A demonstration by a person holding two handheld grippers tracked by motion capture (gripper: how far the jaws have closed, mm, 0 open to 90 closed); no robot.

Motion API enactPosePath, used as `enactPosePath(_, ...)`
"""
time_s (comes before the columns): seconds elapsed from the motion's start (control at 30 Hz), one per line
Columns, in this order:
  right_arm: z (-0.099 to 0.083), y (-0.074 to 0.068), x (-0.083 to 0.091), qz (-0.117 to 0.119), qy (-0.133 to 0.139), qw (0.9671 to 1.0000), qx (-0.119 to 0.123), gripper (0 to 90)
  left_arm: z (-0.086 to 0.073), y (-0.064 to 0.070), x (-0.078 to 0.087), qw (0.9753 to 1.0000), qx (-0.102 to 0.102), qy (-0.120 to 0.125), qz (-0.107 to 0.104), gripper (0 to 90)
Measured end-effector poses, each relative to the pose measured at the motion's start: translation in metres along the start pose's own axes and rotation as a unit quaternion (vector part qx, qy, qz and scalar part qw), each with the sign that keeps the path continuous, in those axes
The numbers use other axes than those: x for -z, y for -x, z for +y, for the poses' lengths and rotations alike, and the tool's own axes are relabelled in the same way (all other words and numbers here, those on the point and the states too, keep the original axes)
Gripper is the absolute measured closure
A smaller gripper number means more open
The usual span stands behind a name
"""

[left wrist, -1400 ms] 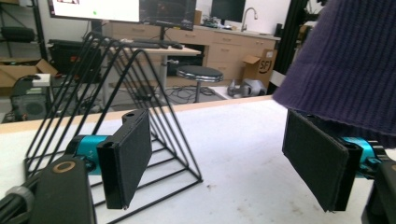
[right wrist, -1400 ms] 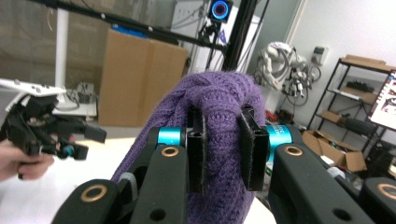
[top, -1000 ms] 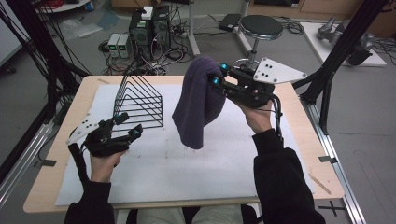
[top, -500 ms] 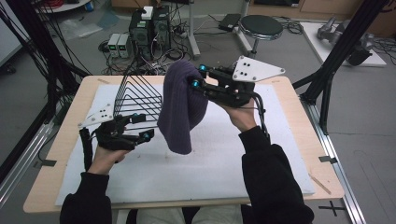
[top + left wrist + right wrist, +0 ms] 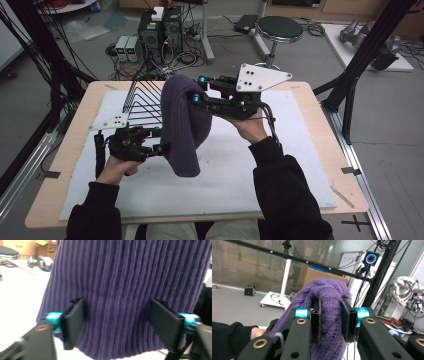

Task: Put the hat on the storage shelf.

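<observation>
A purple ribbed knit hat (image 5: 182,127) hangs above the white mat, held up by my right gripper (image 5: 196,92), which is shut on its top fold. In the right gripper view the two jaws pinch a bunched roll of the hat (image 5: 329,302). My left gripper (image 5: 159,145) sits low at the hat's left side, open. In the left gripper view its jaws stand wide apart, with the hat's lower part (image 5: 120,295) hanging right in front of them and between them; the hat's hem reaches just below the jaws.
A black wire rack (image 5: 145,102) stands on the table's far left, just behind the left gripper and the hat. A white mat (image 5: 240,175) covers most of the wooden table (image 5: 330,150). Black frame posts stand at both sides.
My right gripper has carried the hat leftward toward the wire rack. My left gripper has moved right and now has its open jaws at the hat's lower part.
</observation>
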State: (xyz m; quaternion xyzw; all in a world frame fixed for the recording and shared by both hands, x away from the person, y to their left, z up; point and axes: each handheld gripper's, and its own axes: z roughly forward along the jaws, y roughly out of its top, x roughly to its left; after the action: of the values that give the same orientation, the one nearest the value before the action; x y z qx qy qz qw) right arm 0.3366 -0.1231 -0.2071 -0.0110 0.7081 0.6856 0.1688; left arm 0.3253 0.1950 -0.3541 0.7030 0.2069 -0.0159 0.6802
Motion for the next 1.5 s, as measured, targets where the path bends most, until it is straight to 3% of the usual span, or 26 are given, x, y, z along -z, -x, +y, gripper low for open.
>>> enactPosePath(0.07, -0.001, 0.0, 0.0, 0.002, -0.002, 1.0, -0.001, 73.9, 0.0, -0.001, 0.001, 1.0, -0.004, 0.003, -0.004, 51.1)
enactPosePath(0.13, -0.002, 0.001, 0.002, 0.0, -0.001, 1.0, -0.003, 73.6, 0.0, -0.001, 0.003, 0.9999, -0.009, 0.007, -0.004, 72.8)
enactPosePath(0.23, -0.004, 0.002, 0.005, -0.005, -0.003, 1.0, -0.006, 73.2, 0.002, -0.001, 0.009, 0.9992, -0.017, 0.021, 0.03, 81.5)
enactPosePath(0.43, -0.008, 0.014, 0.015, -0.03, -0.03, 0.9991, -0.005, 73.2, 0.006, -0.003, 0.031, 0.9937, -0.033, 0.048, 0.096, 83.8)
enactPosePath(0.53, -0.012, 0.022, 0.02, -0.037, -0.049, 0.998, -0.01, 73.1, 0.008, -0.005, 0.041, 0.9904, -0.029, 0.063, 0.12, 84.2)
enactPosePath(0.63, -0.017, 0.028, 0.021, -0.038, -0.066, 0.997, -0.016, 73.1, 0.01, -0.006, 0.048, 0.9846, -0.034, 0.081, 0.152, 84.3)
enactPosePath(0.7, -0.02, 0.031, 0.02, -0.036, -0.074, 0.9964, -0.019, 73.0, 0.013, -0.006, 0.053, 0.9796, -0.041, 0.092, 0.174, 84.4)
enactPosePath(0.77, -0.022, 0.033, 0.018, -0.029, -0.075, 0.9964, -0.028, 73.0, 0.017, -0.006, 0.058, 0.973, -0.047, 0.108, 0.199, 84.4)
enactPosePath(0.87, -0.024, 0.036, 0.016, -0.03, -0.079, 0.9958, -0.035, 73.0, 0.024, -0.006, 0.064, 0.9676, -0.058, 0.115, 0.217, 84.4)
enactPosePath(1.0, -0.023, 0.038, 0.015, -0.034, -0.077, 0.9957, -0.038, 73.1, 0.031, -0.006, 0.064, 0.9651, -0.069, 0.11, 0.228, 84.4)
enactPosePath(1.17, -0.019, 0.044, 0.014, -0.043, -0.061, 0.996, -0.049, 73.3, 0.037, -0.009, 0.06, 0.9621, -0.074, 0.123, 0.232, 84.3)
enactPosePath(1.33, -0.011, 0.053, 0.01, -0.06, -0.067, 0.9952, -0.038, 73.4, 0.048, -0.013, 0.056, 0.961, -0.079, 0.122, 0.235, 84.4)
enactPosePath(1.5, -0.003, 0.062, 0.011, -0.084, -0.065, 0.9939, -0.028, 73.6, 0.063, -0.013, 0.051, 0.958, -0.103, 0.112, 0.243, 84.3)
